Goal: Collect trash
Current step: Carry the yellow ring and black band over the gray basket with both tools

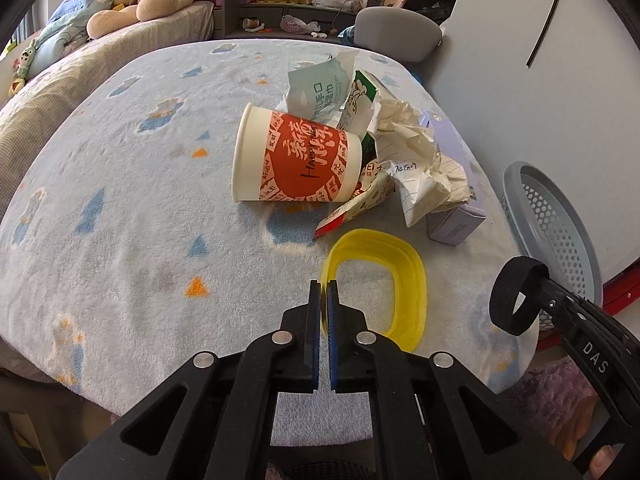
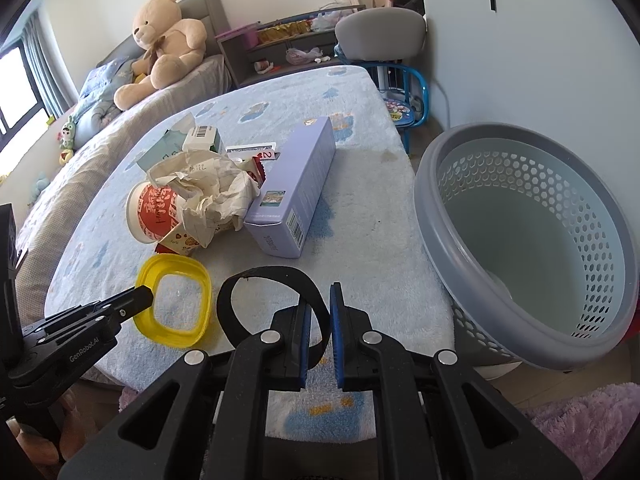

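Note:
My left gripper (image 1: 325,289) is shut on the near rim of a yellow plastic lid ring (image 1: 404,276), which lies on the blue fleece-covered table (image 1: 132,240). In the right wrist view that gripper (image 2: 143,297) bites the ring (image 2: 200,280) from the left. My right gripper (image 2: 320,309) is shut on a black strap loop (image 2: 264,276), held over the table's near edge; the left wrist view shows the loop (image 1: 514,300) at the right. Behind the ring lies a pile: a red-and-white paper cup (image 1: 296,156) on its side, crumpled paper (image 1: 420,160), wrappers and a purple box (image 2: 296,188).
A grey perforated basket (image 2: 430,204) stands tilted right of the table with nothing visible inside; its rim (image 1: 516,184) shows in the left wrist view. A grey chair (image 2: 380,28) and a blue child's chair (image 2: 416,80) stand behind the table. A bed with a teddy bear (image 2: 164,40) lies to the left.

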A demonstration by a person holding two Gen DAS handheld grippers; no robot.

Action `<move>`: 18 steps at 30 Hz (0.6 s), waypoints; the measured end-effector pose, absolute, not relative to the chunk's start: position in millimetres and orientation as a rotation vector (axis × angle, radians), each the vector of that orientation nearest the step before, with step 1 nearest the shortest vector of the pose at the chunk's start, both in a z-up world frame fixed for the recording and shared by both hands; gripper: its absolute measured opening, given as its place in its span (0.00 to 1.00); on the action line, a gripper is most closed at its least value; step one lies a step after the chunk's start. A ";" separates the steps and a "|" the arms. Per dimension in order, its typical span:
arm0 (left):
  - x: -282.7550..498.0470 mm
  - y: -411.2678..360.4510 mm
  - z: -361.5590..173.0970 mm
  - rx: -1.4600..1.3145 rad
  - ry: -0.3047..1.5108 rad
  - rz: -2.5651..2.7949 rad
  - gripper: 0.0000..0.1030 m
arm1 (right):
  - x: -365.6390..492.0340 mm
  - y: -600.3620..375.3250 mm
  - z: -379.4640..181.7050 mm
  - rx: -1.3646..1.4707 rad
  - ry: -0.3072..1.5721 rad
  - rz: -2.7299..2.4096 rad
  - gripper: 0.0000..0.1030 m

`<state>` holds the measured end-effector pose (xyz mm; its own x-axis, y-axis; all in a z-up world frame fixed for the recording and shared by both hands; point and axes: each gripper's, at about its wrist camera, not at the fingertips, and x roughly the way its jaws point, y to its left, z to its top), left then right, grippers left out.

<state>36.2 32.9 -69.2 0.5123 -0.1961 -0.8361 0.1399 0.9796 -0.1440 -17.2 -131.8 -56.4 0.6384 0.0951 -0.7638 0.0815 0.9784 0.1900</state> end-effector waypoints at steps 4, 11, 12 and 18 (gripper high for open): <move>29.7 31.7 -57.3 -0.051 0.984 -0.211 0.03 | -19.2 -132.7 -53.3 0.218 0.870 0.011 0.10; 22.9 18.4 -33.7 -0.040 0.935 -0.246 0.03 | -28.2 -144.3 -43.4 0.244 0.842 0.002 0.10; 21.8 14.0 -29.2 -0.034 0.924 -0.254 0.03 | -29.1 -147.4 -41.3 0.249 0.837 -0.001 0.10; 22.3 -24.4 -9.5 0.018 0.875 -0.315 0.03 | -35.4 -179.7 -22.3 0.269 0.789 -0.047 0.10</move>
<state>22.3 -24.4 -9.5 0.5977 -0.2636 -0.7572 0.2785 0.9538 -0.1123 -35.4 -179.7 -22.3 0.7053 0.0588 -0.7065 0.1416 0.9648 0.2217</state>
